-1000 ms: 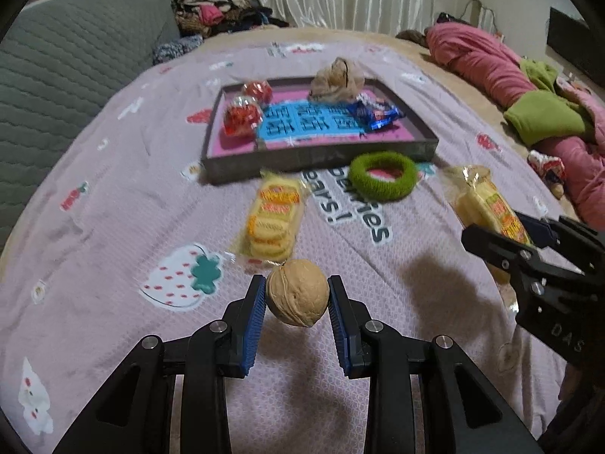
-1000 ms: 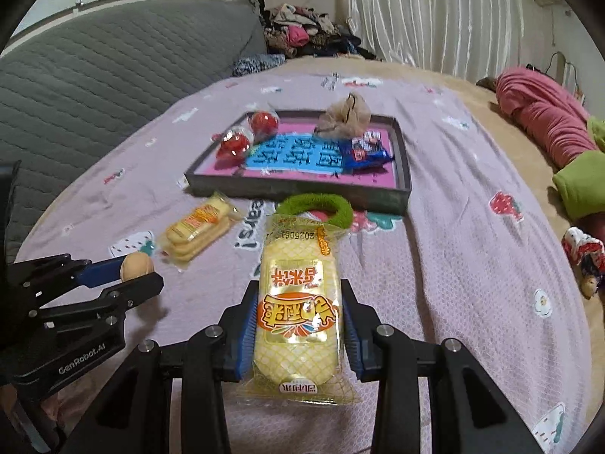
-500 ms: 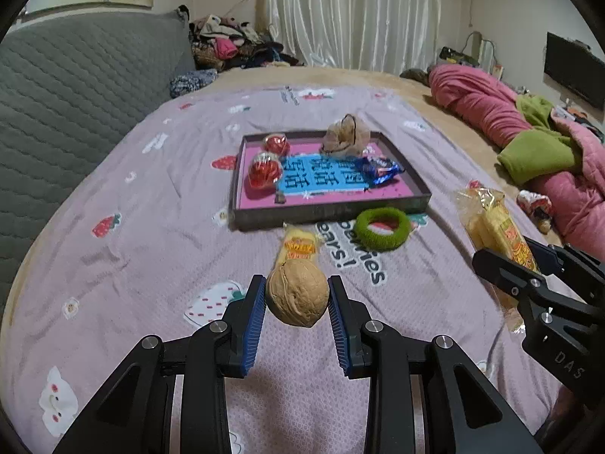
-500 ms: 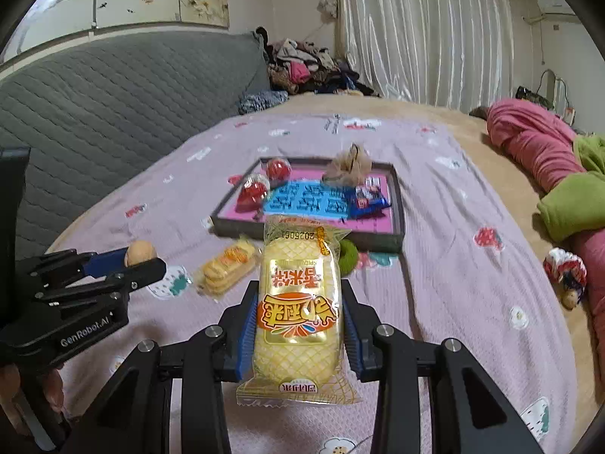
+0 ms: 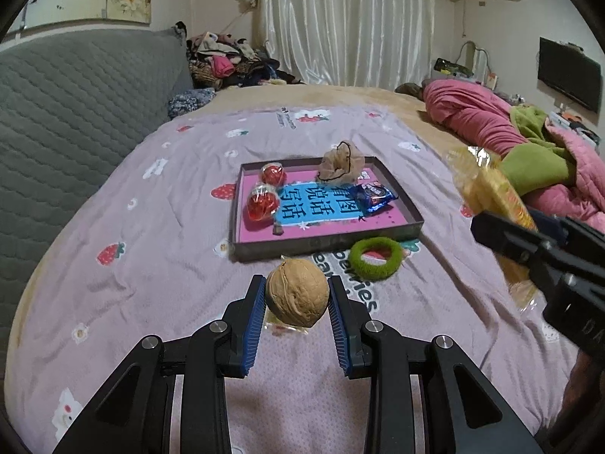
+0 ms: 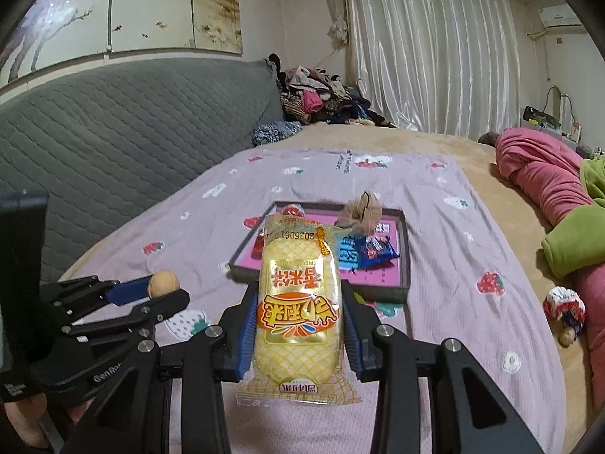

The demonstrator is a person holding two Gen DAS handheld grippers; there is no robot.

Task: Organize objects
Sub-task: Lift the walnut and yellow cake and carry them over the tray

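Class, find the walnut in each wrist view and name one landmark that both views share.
Left wrist view: walnut at lower centre, clamped in the left tongs.
Right wrist view: walnut at left, in those tongs.
Shared landmark: the pink-lined tray.

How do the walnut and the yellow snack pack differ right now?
The walnut is round, bare and tan; the yellow snack pack is long, flat and wrapped in printed plastic. The walnut sits in the left tongs; the pack in the right tongs. The pack overhangs its pads; the walnut barely does. Both are clamped, off the bedspread.
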